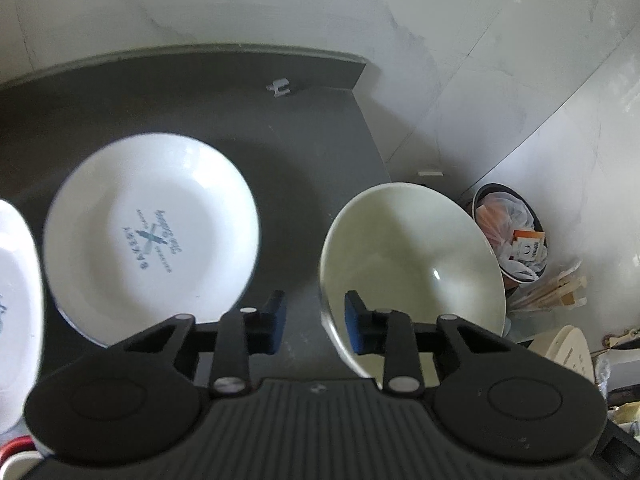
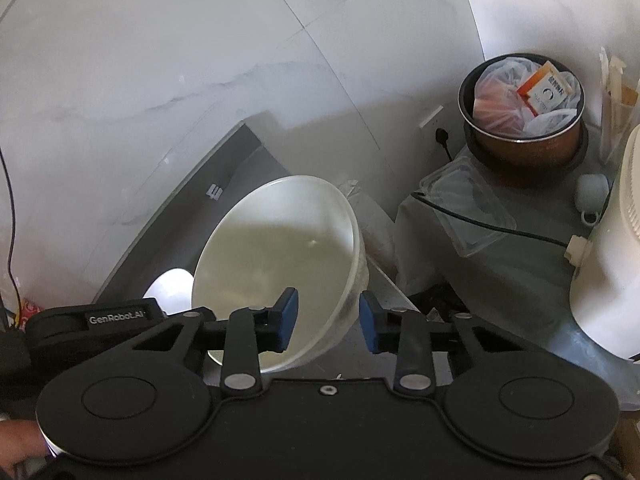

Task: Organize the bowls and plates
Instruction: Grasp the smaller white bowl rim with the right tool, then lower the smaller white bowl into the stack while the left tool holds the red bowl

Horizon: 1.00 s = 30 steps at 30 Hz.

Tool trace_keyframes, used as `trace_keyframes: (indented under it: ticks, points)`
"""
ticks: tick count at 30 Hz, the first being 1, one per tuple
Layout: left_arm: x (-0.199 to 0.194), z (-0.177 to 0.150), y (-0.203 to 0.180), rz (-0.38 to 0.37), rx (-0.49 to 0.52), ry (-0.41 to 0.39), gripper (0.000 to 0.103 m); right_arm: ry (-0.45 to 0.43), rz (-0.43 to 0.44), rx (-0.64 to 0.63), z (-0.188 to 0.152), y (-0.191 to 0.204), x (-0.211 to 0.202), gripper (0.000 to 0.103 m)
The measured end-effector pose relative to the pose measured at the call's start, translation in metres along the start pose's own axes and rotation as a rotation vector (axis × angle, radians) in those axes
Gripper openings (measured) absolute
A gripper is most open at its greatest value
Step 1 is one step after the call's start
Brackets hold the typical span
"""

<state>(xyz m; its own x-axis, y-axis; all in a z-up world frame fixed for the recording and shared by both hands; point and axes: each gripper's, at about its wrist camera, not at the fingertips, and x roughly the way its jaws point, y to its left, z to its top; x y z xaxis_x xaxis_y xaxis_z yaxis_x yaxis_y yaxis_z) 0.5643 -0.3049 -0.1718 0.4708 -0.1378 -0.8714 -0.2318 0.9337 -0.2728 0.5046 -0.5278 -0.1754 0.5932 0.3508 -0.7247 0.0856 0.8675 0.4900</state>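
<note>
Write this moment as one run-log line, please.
left gripper: open, bowl rim between fingers | right gripper: open, straddling same bowl rim | plate: on counter, untouched

White marble-look wall tiles (image 1: 500, 40) with thin grey veins rise behind a dark grey countertop (image 1: 312, 128). In the corner stands a dark pot (image 2: 524, 128) stuffed with plastic bags, beside a white appliance (image 2: 612, 264), perhaps a cooker. Soft daylight falls across everything.

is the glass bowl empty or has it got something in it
Empty: the glass bowl shows only its bare pale inside in both wrist views, with the right gripper open astride its rim.
</note>
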Motion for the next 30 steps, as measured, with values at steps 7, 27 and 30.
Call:
trace_keyframes:
  ticks: [7, 27, 30]
  points:
    - [0.017, -0.001, -0.002, -0.006, -0.017, 0.020, 0.013, 0.018, -0.027, 0.018, 0.001, -0.002, 0.013, 0.023]
    - [-0.046, -0.006, 0.020, -0.075, -0.010, -0.039, 0.008, -0.055, -0.018, -0.089, -0.019, 0.040, -0.038, 0.018]
    - [-0.063, -0.010, 0.027, -0.084, -0.006, -0.051, 0.008, -0.068, -0.017, -0.099, -0.027, 0.051, -0.051, 0.018]
